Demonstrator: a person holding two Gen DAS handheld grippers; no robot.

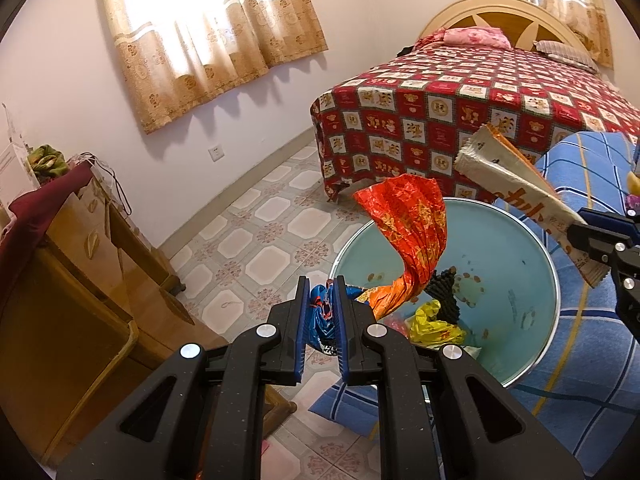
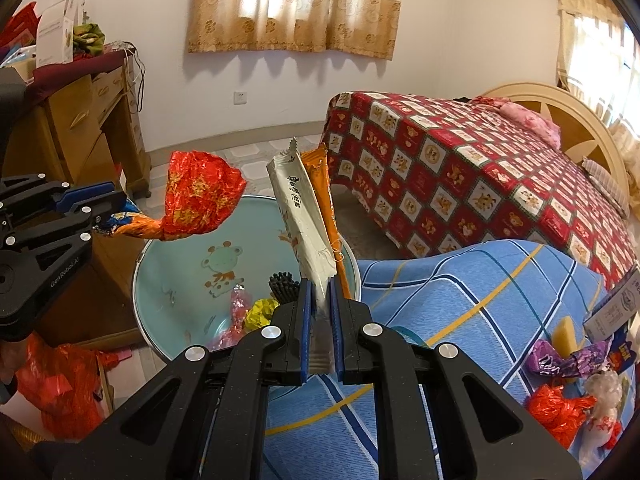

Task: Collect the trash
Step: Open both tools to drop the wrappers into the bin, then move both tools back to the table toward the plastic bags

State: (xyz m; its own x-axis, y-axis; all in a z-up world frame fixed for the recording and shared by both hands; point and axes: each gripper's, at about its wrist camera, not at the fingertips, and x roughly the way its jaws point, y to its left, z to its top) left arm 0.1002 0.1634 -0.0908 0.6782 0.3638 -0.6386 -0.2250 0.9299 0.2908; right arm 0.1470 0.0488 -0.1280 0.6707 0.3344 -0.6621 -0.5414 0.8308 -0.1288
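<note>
My left gripper point(image 1: 322, 284) is shut on a crinkled foil wrapper point(image 1: 408, 236), red and orange with a blue end, which arches over the round pale-green trash bin point(image 1: 516, 280). My right gripper point(image 2: 320, 286) is shut on a long silver and orange snack wrapper point(image 2: 302, 220) that stands up above the bin point(image 2: 176, 268). The left wrist view shows that snack wrapper point(image 1: 516, 184) slanting over the bin's far rim, with the right gripper point(image 1: 580, 236) at the right edge. The left gripper point(image 2: 108, 208) and the foil wrapper point(image 2: 200, 200) are at the left of the right wrist view. Several scraps lie in the bin.
A blue plaid cloth surface point(image 2: 480, 300) beside the bin carries more trash point(image 2: 568, 364) at its right end. Behind stands a bed with a red patterned cover point(image 2: 460, 168). A wooden cabinet point(image 1: 80, 280) is on the left. Red plastic point(image 2: 60, 388) lies on the floor.
</note>
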